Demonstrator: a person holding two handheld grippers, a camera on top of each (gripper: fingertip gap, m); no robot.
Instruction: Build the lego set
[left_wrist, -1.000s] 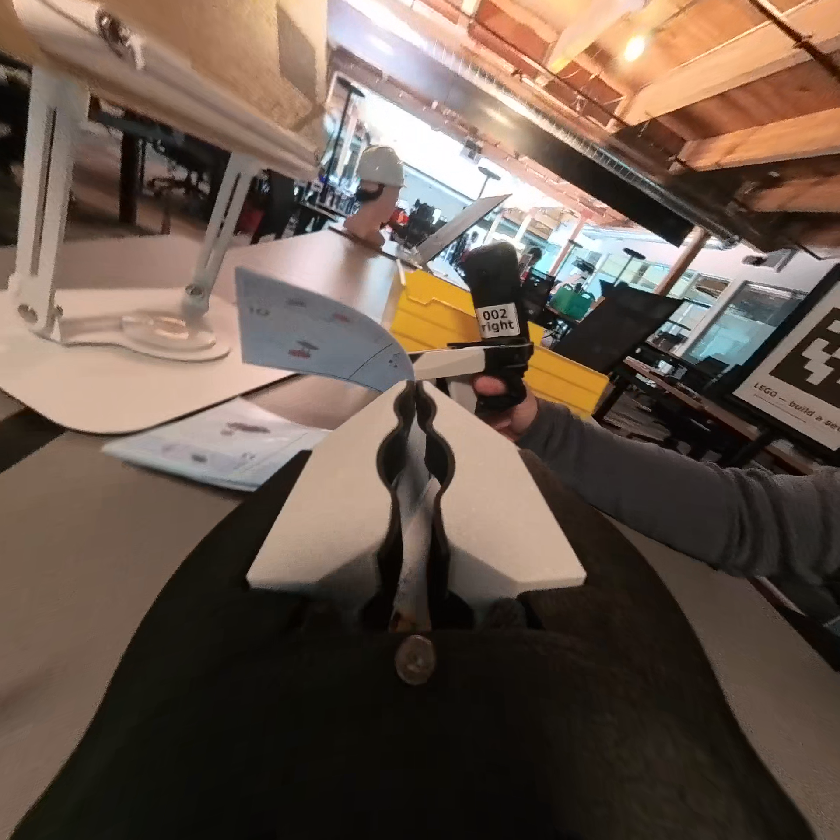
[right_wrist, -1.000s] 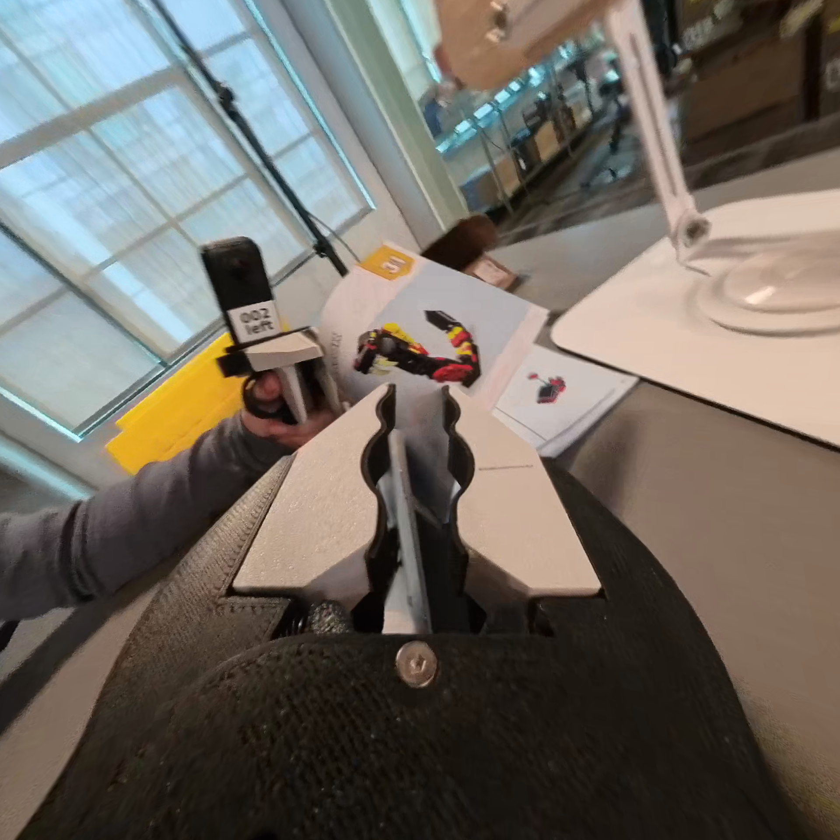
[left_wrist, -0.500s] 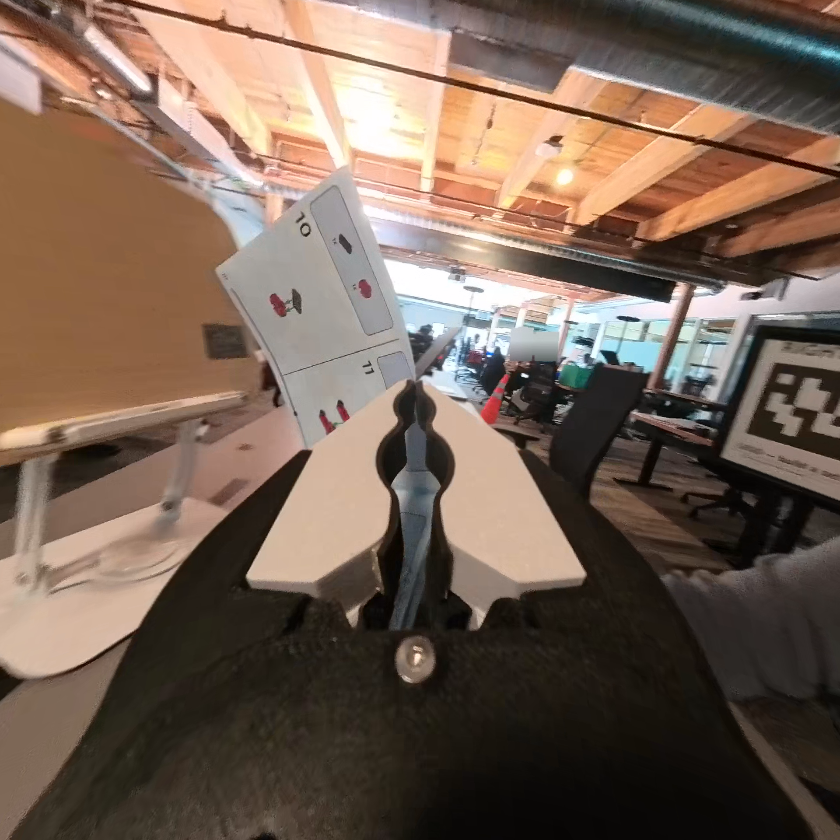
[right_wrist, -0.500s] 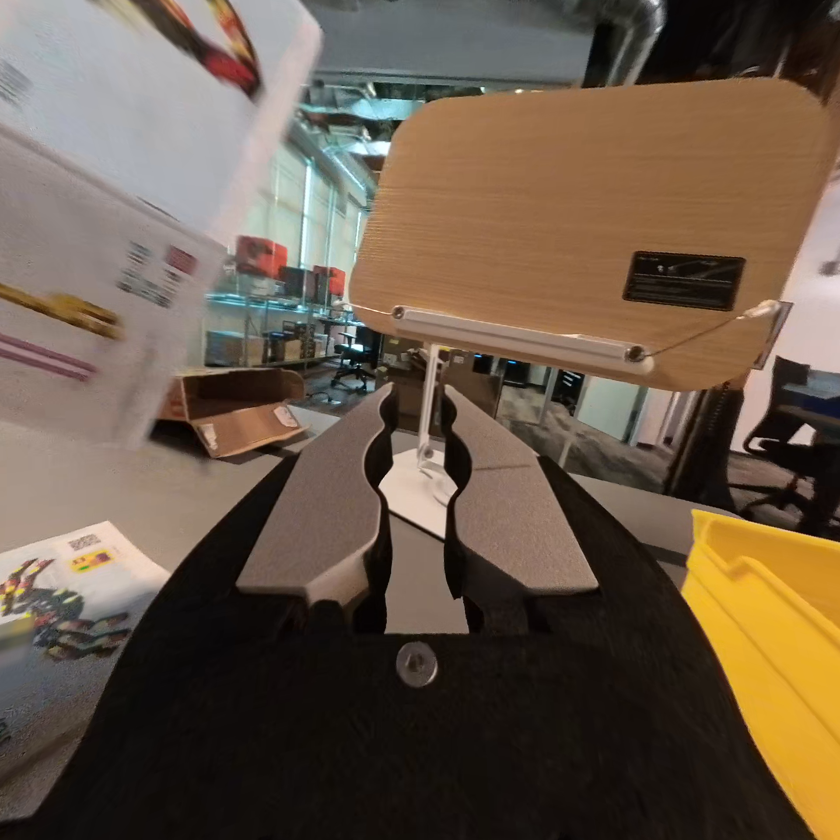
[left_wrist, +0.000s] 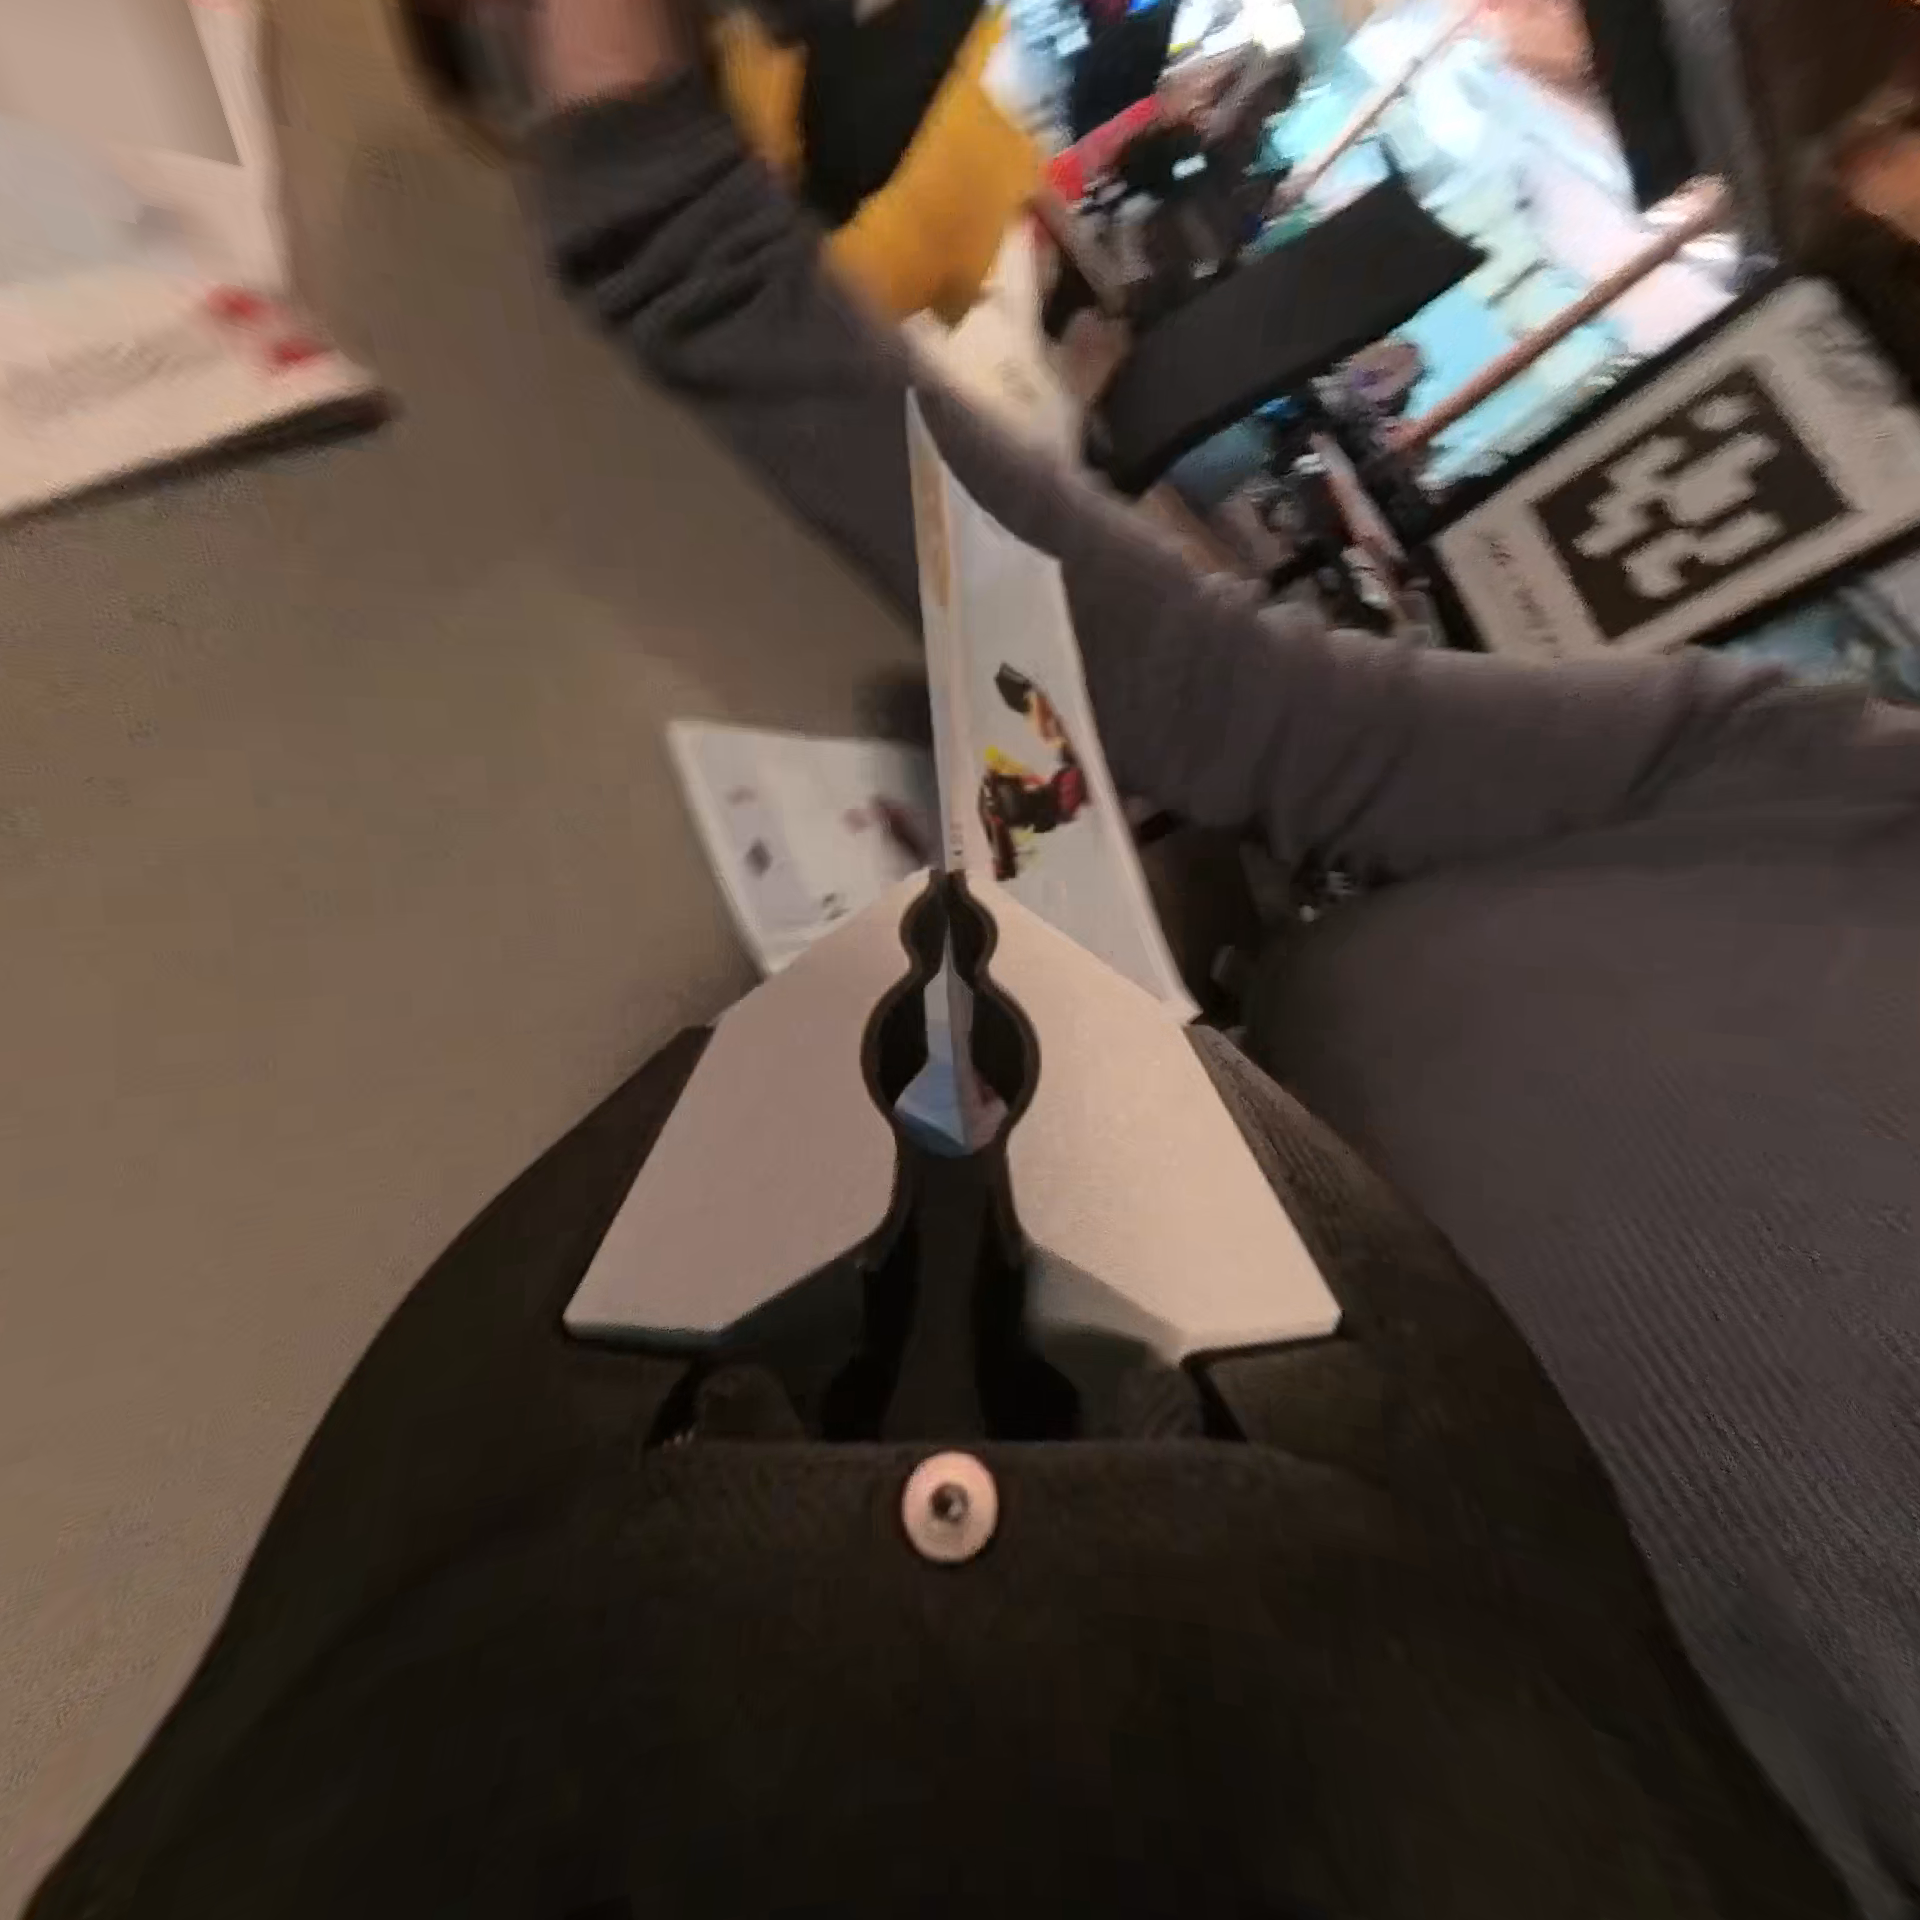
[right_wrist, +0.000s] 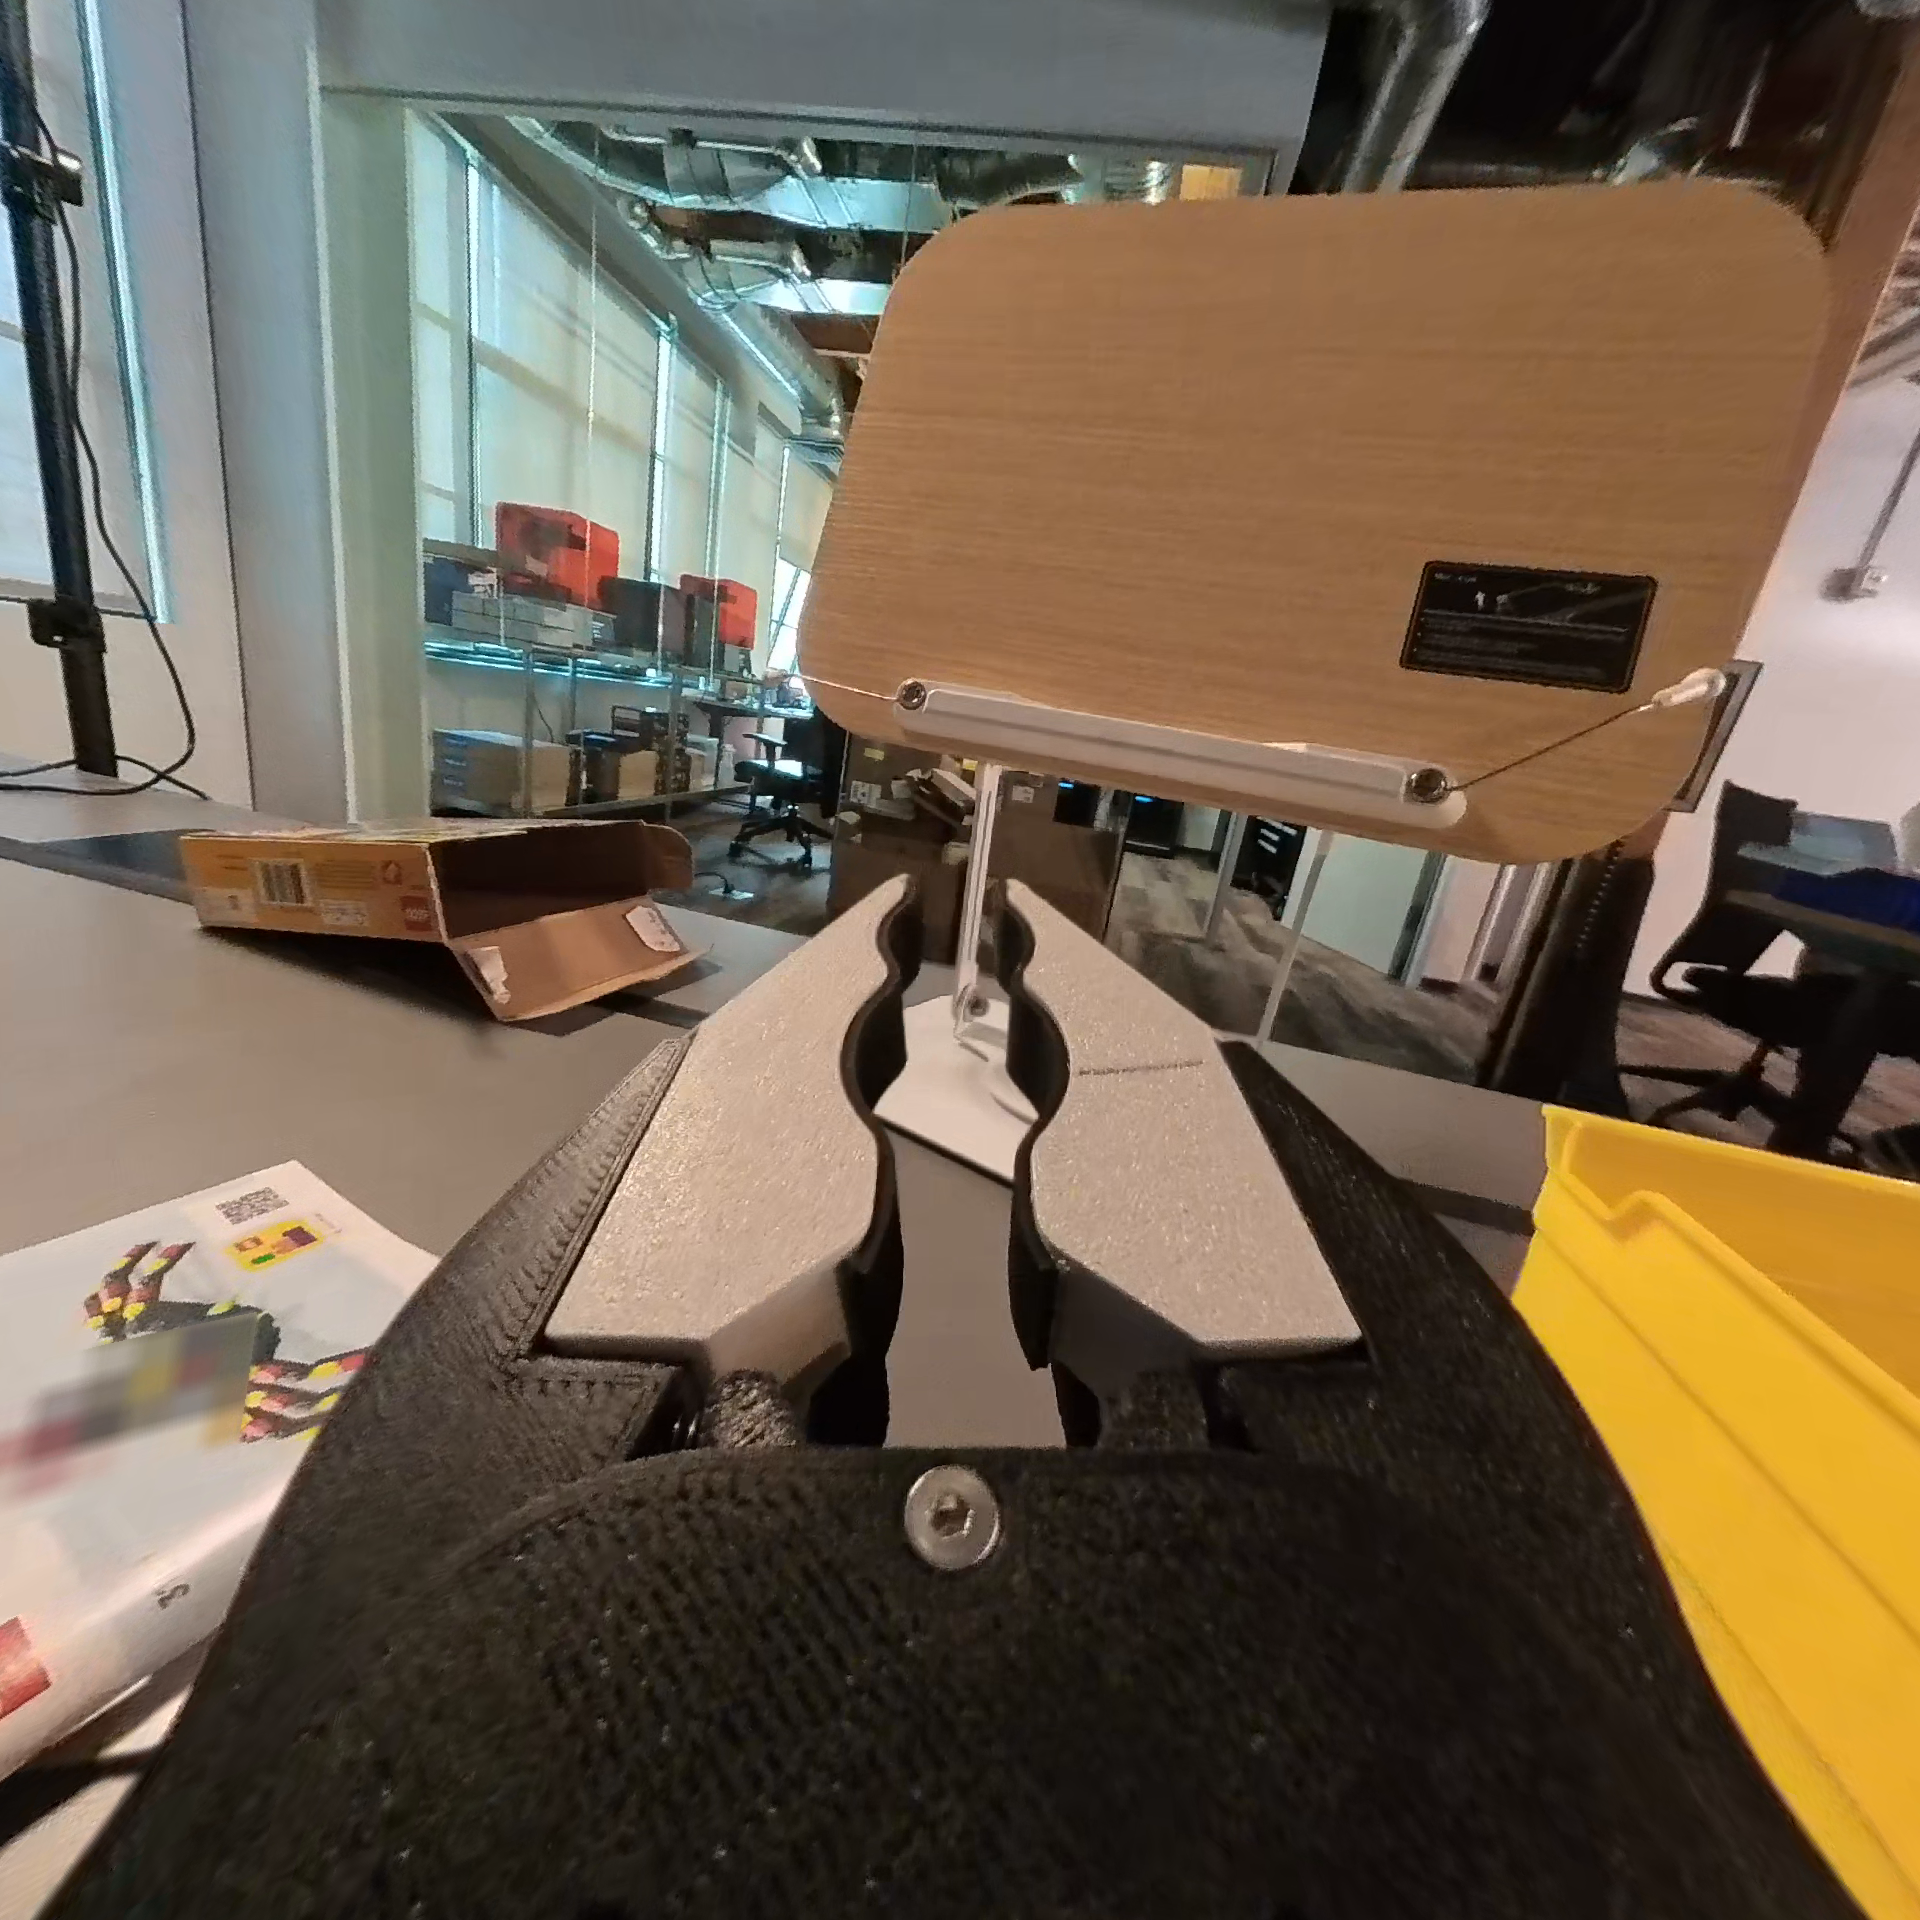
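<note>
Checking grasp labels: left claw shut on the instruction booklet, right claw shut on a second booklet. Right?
Half right. The left claw is shut on the instruction booklet, but the right wrist view shows the right claw open and empty.

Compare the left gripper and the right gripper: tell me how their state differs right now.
The left gripper is shut on an instruction booklet, which stands up from its fingertips; the right gripper is open with nothing between its fingers. The left gripper points at a grey sleeve and the table; the right gripper faces a wooden book stand. Both share pale wavy-edged fingers on black bodies.
</note>
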